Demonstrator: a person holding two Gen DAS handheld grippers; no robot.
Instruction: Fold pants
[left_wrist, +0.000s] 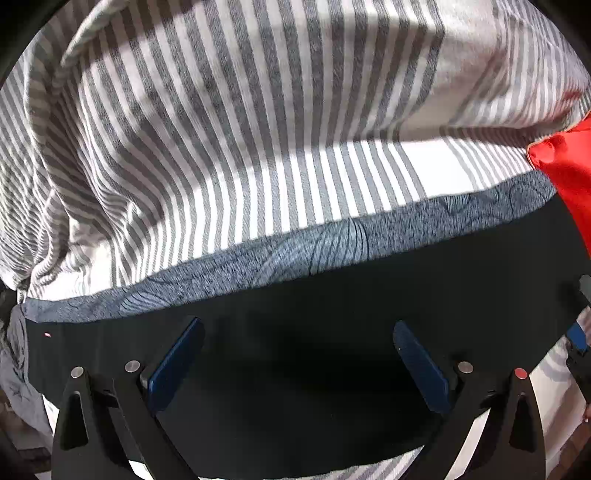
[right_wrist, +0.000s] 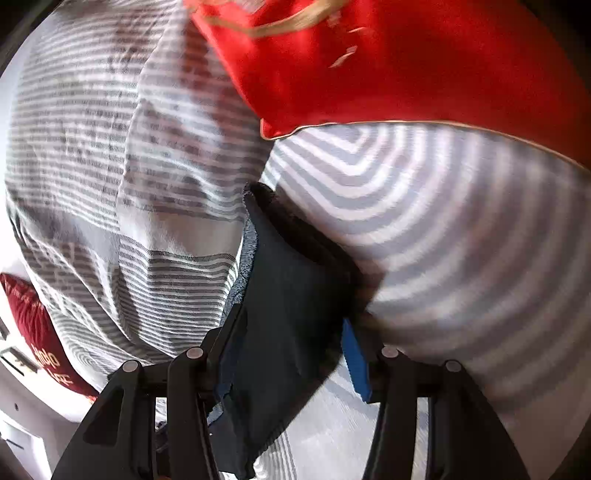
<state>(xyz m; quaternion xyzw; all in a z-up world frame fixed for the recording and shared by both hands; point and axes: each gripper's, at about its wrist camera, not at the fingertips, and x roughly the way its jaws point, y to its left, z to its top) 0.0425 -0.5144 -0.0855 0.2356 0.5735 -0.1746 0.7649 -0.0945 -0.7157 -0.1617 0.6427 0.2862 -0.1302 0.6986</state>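
Lying across a bed, the dark pants (left_wrist: 332, 295) spread as a wide band under the left gripper (left_wrist: 295, 365), with a strip of their blue-grey patterned inner side (left_wrist: 314, 243) showing along the far edge. The left gripper's fingers (left_wrist: 173, 365) stand wide apart above the dark cloth, released, with nothing pressed between the blue pads.

In the right wrist view one end of the pants (right_wrist: 288, 295) rises as a dark fold between the right gripper's (right_wrist: 291, 354) fingers. The left finger lies against the cloth and is mostly hidden by it; the blue pad of the right finger (right_wrist: 356, 362) sits just beside the fold's edge. Whether both pads press on the cloth I cannot tell, as this view is blurred.

Under the pants lies grey-and-white striped bedding (left_wrist: 258, 110), rumpled into folds on the left and flatter near the pants. A bright red pillow (right_wrist: 406, 55) with gold trim rests on the bedding beyond the pants' end, and its corner shows at the right edge of the left wrist view. A darker red cushion (right_wrist: 33, 317) with gold lettering sits at the far left of the right wrist view.
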